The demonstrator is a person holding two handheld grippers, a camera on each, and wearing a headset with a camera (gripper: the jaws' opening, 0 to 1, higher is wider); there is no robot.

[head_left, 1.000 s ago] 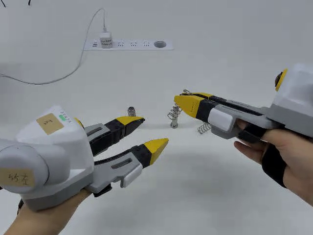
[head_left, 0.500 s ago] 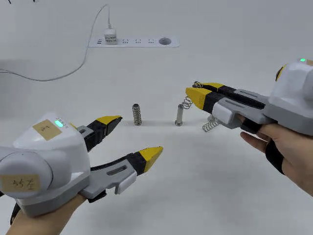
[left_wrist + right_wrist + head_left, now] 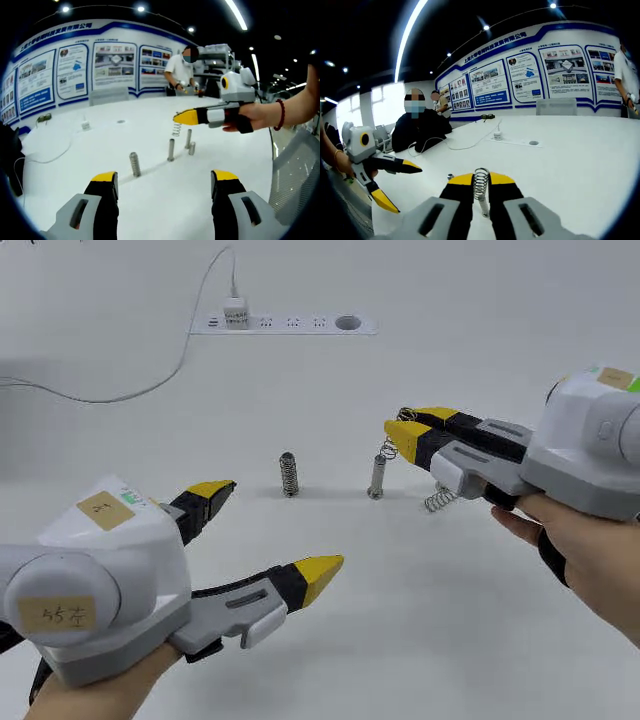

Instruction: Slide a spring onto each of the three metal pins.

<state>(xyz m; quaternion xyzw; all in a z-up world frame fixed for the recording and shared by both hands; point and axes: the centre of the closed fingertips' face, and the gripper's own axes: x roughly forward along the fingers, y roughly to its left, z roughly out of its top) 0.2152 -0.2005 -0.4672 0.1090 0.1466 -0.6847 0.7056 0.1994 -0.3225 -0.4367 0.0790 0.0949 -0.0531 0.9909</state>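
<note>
One thin silver coil spring (image 3: 480, 184) between right gripper's (image 3: 481, 176) yellow-tipped fingers (image 3: 461, 181)

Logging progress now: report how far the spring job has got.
Done: one upright metal pin already wears a coiled spring. In hand: the yellow-tipped right gripper is shut on a second steel spring by the bare middle pin. Left: that pin and a third bare pin; a loose spring lies on the white table.

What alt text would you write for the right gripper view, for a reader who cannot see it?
The right gripper is shut on a spring, upright between its yellow tips, with a metal pin just below it on the white table. At the view's left, the left gripper is open.
</note>
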